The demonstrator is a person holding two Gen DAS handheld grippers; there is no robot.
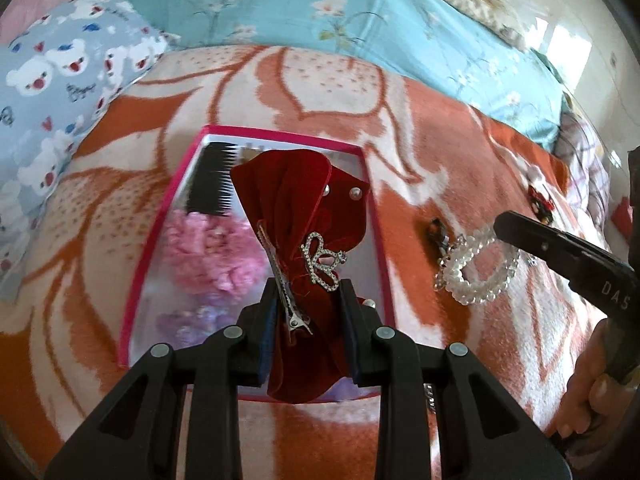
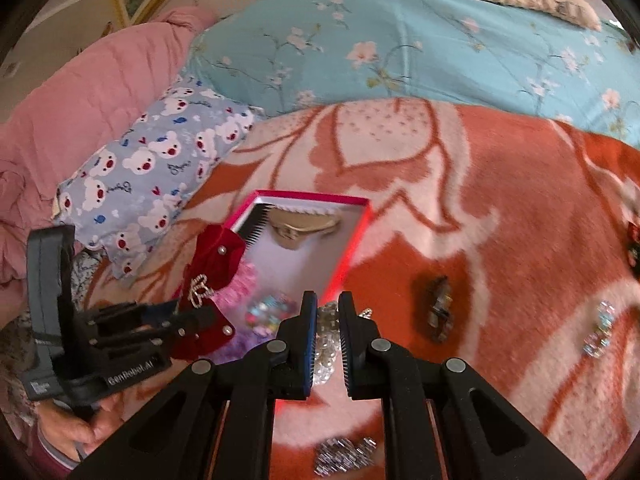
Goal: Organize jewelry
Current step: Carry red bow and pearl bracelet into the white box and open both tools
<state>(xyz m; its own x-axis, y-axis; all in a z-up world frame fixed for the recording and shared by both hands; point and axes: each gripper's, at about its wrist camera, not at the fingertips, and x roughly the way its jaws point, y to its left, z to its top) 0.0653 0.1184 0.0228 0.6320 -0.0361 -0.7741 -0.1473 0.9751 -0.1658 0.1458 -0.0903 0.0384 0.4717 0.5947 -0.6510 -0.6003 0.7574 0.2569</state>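
My left gripper (image 1: 308, 300) is shut on a red velvet bow hair clip (image 1: 296, 216) with a rhinestone crown and pearls, held over the pink-rimmed box (image 1: 376, 208). The box (image 2: 360, 224) holds a black comb (image 1: 212, 184), a pink scrunchie (image 1: 208, 256) and a purple one. My right gripper (image 2: 328, 308) is shut on a clear bead bracelet (image 2: 326, 344) just right of the box; it shows in the left wrist view (image 1: 476, 268) too. The left gripper (image 2: 192, 316) with the bow (image 2: 212, 268) shows in the right wrist view.
On the orange and white blanket (image 2: 520, 200) lie a dark clip (image 2: 438, 308), a pale bead piece (image 2: 600, 328), a rhinestone clip (image 2: 344, 456) and a red item (image 1: 540, 200). A bear-print pillow (image 2: 156, 164) and a blue floral quilt (image 2: 400, 40) lie behind.
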